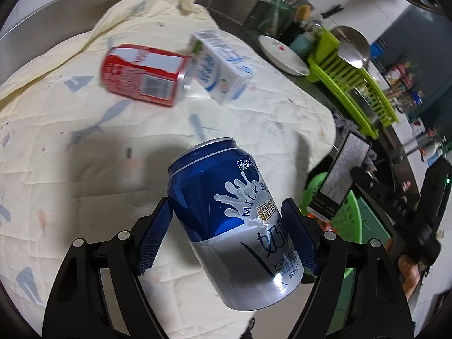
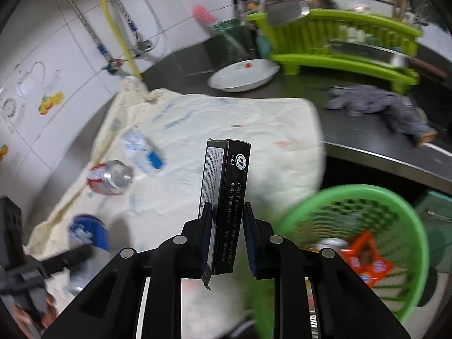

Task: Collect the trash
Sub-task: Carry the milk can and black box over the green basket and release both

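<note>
On the cream cloth [image 1: 84,147] a red can [image 1: 144,75] and milk carton [image 1: 223,67] are left. The blue can [image 1: 237,226] is clamped in the left gripper [image 1: 228,234], a black box [image 2: 223,206] is pinched in the right gripper [image 2: 226,234]; release over the green basket [image 2: 395,197] is judged next.

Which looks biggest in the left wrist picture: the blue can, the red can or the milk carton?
1. Blue milk can: it looks by far the biggest, but it is held right at the camera, so its true size is unsure.
2 and 3. Red can and milk carton: they look about alike, too close to rank.
</note>
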